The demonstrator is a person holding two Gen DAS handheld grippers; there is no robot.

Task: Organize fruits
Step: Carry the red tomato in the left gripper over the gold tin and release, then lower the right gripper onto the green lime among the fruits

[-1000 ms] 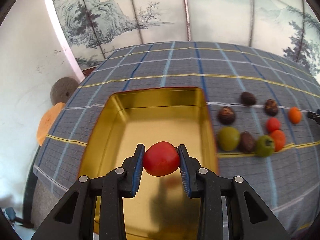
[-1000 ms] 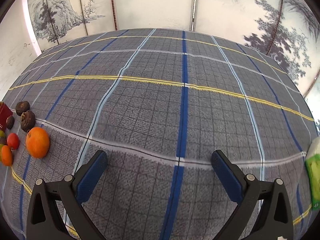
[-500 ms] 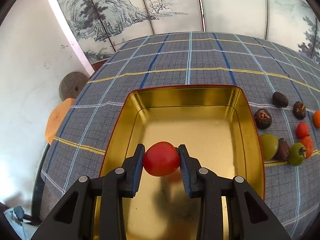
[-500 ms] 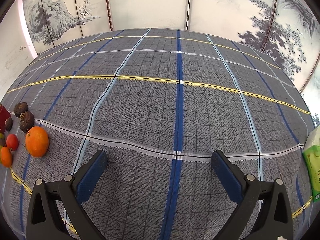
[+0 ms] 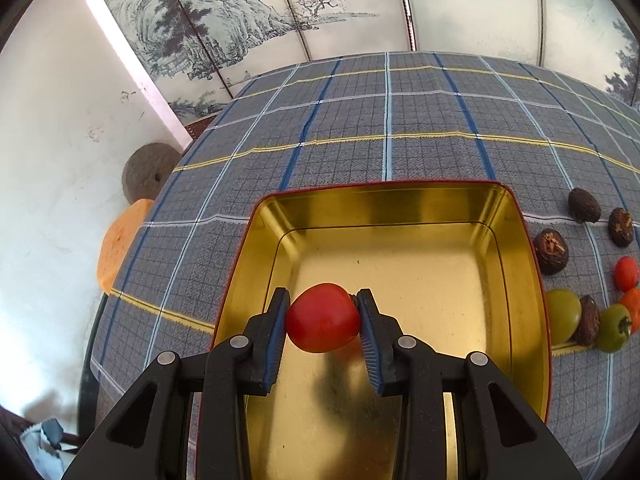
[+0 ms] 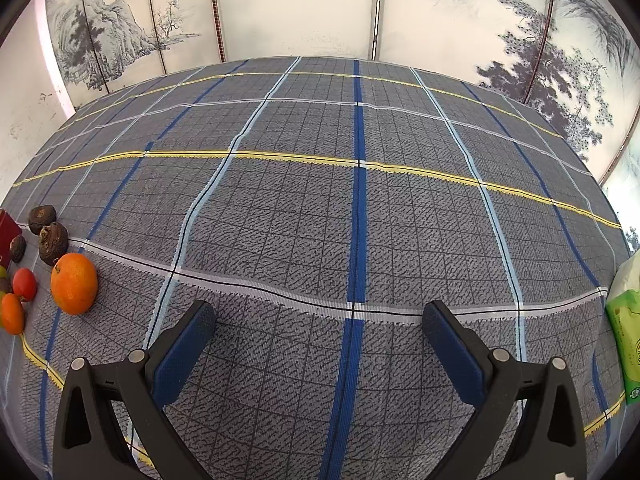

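On a table covered with a grey plaid cloth (image 5: 360, 120), the left gripper (image 5: 323, 316) is nearly closed, its two blue-padded fingers pinching a round red tomato (image 5: 322, 317) from either side. The tomato is held above the floor of a gold metal tin (image 5: 516, 248) with a red outer rim, near the tin's front left part. Just to the right of the tin lies a loose cluster of fruit: three dark brown wrinkled fruits (image 5: 551, 245), a green fruit (image 5: 563, 314) touching another brown one, a green tomato (image 5: 612, 327) and small red and orange fruits at the frame's edge. Further right, the right gripper (image 6: 319, 320) hangs over bare cloth with its jaws spread wide, holding nothing. An orange (image 6: 74, 283) sits to its left, and a green packet (image 6: 626, 332) at the far right.
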